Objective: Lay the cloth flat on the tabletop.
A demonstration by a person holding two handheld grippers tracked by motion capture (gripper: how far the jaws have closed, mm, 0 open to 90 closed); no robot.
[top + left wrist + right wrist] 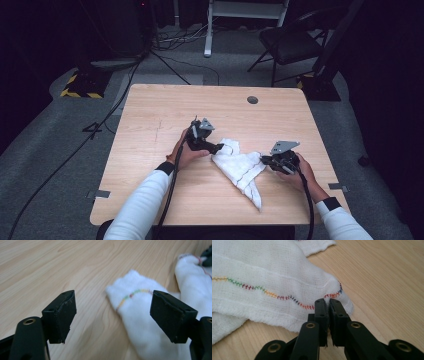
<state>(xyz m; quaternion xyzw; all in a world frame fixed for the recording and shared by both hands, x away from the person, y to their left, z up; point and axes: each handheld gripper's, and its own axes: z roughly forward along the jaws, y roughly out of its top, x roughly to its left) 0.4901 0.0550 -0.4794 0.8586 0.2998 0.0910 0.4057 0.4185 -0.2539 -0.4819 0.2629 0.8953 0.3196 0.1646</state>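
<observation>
A white cloth (241, 167) with a wavy line of coloured stitching lies crumpled on the wooden table (150, 120), right of centre. My right gripper (328, 302) is shut on the cloth's edge (262, 285) near the stitched hem, at the cloth's right side (264, 159) in the high view. My left gripper (112, 312) is open, its jaws wide apart just above the table, with a corner of the cloth (135, 307) lying between and beyond them. In the high view this left gripper (218, 148) sits at the cloth's upper left end.
A round cable hole (252, 100) sits near the table's far edge. Beyond the table stand a black folding chair (295, 42) and a white frame (245, 12). Cables (125, 85) run over the grey floor at left.
</observation>
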